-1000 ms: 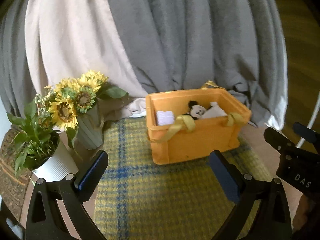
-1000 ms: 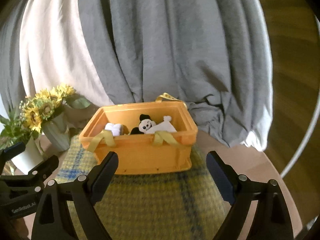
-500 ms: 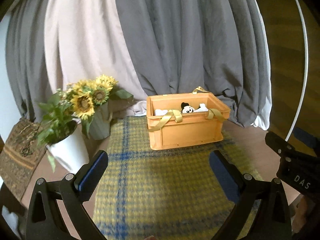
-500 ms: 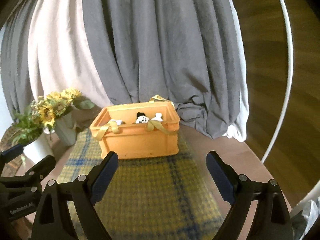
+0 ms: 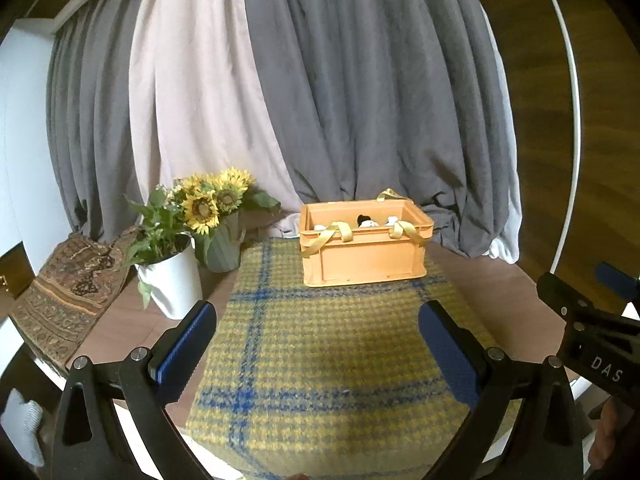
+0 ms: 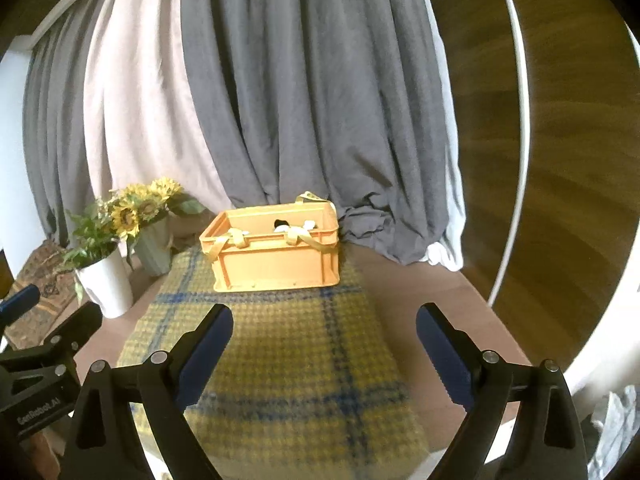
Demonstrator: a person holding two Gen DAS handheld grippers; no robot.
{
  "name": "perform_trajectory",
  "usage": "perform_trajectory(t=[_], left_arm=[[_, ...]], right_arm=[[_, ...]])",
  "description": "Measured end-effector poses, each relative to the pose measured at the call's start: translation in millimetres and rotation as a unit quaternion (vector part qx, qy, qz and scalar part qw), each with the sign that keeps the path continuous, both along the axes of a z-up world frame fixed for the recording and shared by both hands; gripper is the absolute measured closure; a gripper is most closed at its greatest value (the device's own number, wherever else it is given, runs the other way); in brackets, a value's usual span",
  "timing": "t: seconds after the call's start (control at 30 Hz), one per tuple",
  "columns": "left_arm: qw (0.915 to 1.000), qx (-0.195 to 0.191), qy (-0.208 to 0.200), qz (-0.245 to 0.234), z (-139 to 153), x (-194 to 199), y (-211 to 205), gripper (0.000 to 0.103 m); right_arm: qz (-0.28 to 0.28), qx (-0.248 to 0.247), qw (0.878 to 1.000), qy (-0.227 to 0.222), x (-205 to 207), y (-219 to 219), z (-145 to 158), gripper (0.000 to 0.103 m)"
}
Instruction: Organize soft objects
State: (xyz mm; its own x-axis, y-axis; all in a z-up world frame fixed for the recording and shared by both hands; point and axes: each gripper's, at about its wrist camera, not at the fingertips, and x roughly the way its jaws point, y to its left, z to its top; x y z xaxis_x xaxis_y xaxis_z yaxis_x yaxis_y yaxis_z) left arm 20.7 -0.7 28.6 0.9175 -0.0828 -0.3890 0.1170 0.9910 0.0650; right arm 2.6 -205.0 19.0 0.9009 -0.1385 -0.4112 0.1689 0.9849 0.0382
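Left wrist view: orange crate [image 5: 362, 256] sits at the far end of a yellow-and-blue plaid cloth [image 5: 320, 360], yellow strap handles [image 5: 332, 234] draped over its front rim. Inside, a black-and-white plush toy [image 5: 366, 222] and other white soft items, mostly hidden by the wall. Left gripper [image 5: 316, 344] hangs well short of the crate, fingers spread wide, nothing between the blue pads [image 5: 184, 348]. Right gripper [image 6: 324, 348] likewise splayed and empty; part of it shows at this view's right edge.

Left of the crate: sunflowers in a grey-green vase [image 5: 224, 244], then a leafy plant in a white pot [image 5: 172, 280], both off the cloth on the brown tabletop [image 5: 480, 284]. Patterned brown textile [image 5: 68, 292] at far left. Grey and pale pink curtains [image 5: 320, 100] hang behind everything.
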Motion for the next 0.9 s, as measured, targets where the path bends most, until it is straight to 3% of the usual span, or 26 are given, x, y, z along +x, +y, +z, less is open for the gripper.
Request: perform_trajectory(t=[0.43, 0.9], left_arm=[[0.9996, -0.003, -0.027, -0.006, 14, -51, -11, 0.0], [0.9992, 0.0, -0.04, -0.004, 20, -67, -15, 0.0]], right_arm=[[-0.002, -0.016, 0.999, -0.029, -61, -5, 15, 0.008], [-0.004, -0.009, 0.999, -0.035, -80, -10, 18, 0.008]])
